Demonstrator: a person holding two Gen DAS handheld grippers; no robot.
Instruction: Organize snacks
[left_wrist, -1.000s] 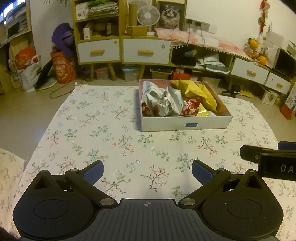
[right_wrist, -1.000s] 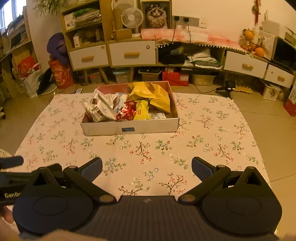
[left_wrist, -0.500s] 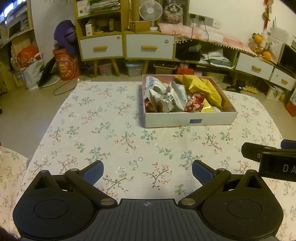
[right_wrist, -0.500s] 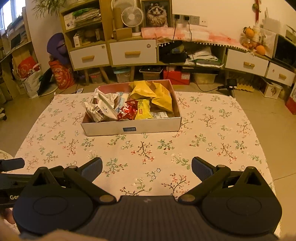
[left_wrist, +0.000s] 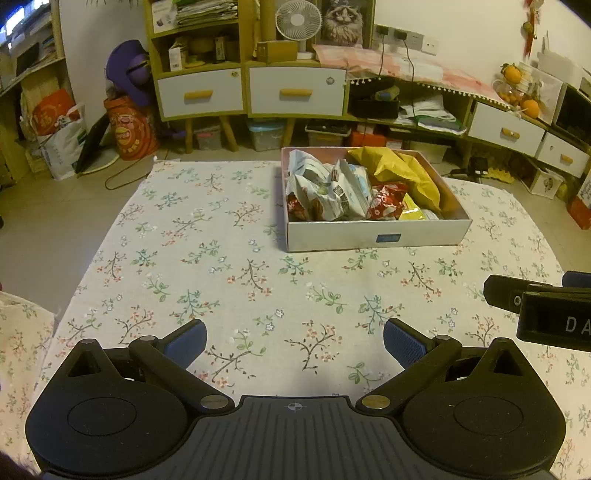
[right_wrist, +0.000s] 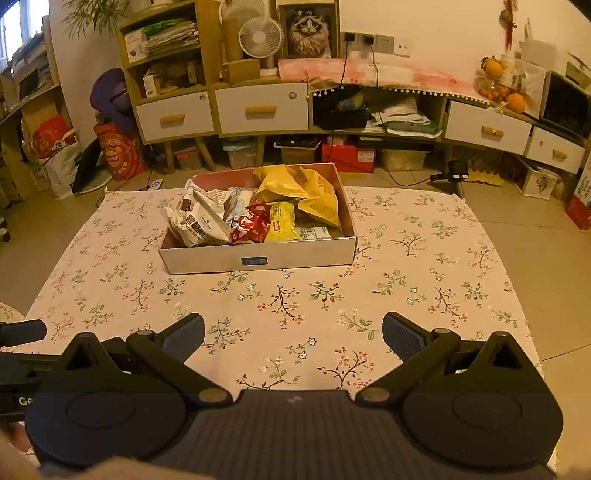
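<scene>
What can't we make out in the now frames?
- Bottom of the white cardboard box: both views, snack packets piled on top hide it.
- Flat pale packet: right view, print too small to read; yellow crisp bags overlap it.
- Right gripper: left view, cut off by the frame edge.
- Blue label on the box front: both views, text too small.

You see a cream tablecloth (right_wrist: 424, 280) printed with small floral sprigs in pink, green and brown. Your white box (right_wrist: 295, 256), pink inside, carries a blue label (right_wrist: 254, 261). It holds yellow bags (right_wrist: 314, 192), a red packet (right_wrist: 251, 223) and white wrappers (right_wrist: 199, 221).
</scene>
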